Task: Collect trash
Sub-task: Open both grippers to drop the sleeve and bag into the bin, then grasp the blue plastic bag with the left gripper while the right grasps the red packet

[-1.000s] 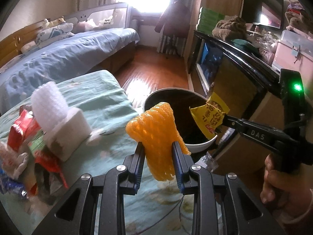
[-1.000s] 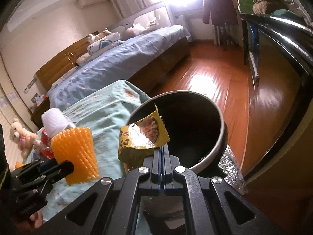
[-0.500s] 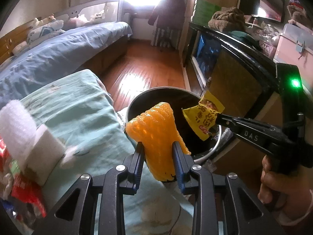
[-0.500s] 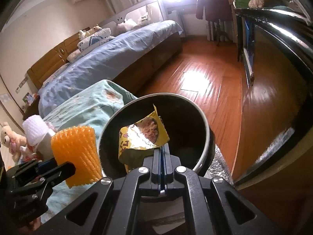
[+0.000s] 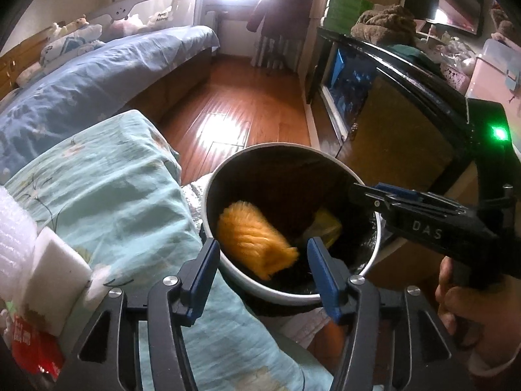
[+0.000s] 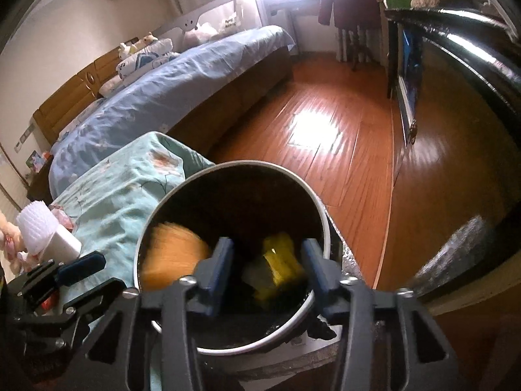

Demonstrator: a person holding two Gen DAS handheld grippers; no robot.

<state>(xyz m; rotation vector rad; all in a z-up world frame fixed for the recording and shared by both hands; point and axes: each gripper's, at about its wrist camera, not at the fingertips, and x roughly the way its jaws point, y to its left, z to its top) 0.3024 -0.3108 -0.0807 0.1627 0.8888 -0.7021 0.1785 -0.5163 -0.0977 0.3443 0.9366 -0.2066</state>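
Observation:
A round dark trash bin [image 5: 377, 224] [image 6: 325, 224] with a pale rim stands on the floor beside the covered table. An orange foam net [image 5: 252, 238] [image 6: 172, 254], blurred, is inside the bin mouth, free of any jaw. A yellow snack wrapper [image 5: 324, 226] [image 6: 281, 265] is inside the bin too. My left gripper [image 5: 262, 270] is open and empty just over the bin's near rim. My right gripper [image 6: 265, 265] is open and empty over the bin; it shows in the left wrist view [image 5: 361, 190].
A table with a teal floral cloth [image 5: 107, 202] [image 6: 120, 192] is left of the bin. On it lie white foam pieces [image 5: 49, 267] [image 6: 49, 234] and red wrappers [image 5: 32, 352]. A dark cabinet [image 5: 407, 123] stands right, a blue bed [image 6: 182, 81] behind.
Both grippers have opened. The orange foam net and the yellow wrapper have dropped out of the jaws into the bin. Both views have moved closer over the bin.

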